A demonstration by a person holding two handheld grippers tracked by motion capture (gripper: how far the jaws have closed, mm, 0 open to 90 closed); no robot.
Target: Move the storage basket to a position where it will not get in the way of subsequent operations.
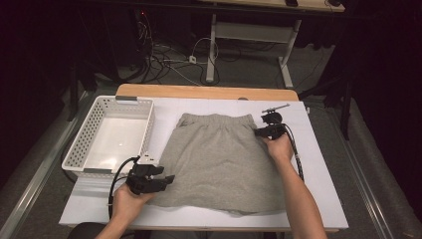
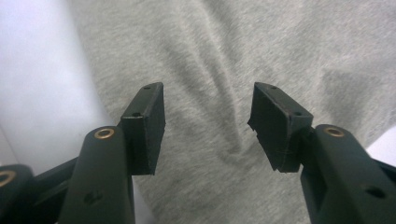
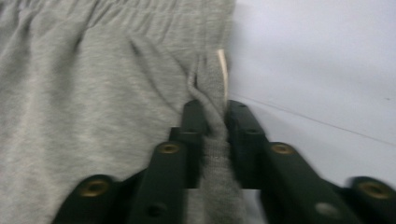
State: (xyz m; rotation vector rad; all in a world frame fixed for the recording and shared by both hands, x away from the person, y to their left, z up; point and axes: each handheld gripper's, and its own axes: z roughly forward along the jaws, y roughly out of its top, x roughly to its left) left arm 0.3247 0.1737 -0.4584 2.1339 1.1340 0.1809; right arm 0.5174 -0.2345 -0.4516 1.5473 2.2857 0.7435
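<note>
High view shows grey shorts spread flat across the white surface, waistband far from the person, beside a white basket; the knit looks soft, light and limp, so it should sag and crease wherever it is lifted. Right tool is clamped on a pinched fold at the side seam just below the waistband, a sound hold. Left tool stands open over the near left hem, gripping nothing.

A dark room: grey floor strewn with cables, white desk frame beyond the table.
</note>
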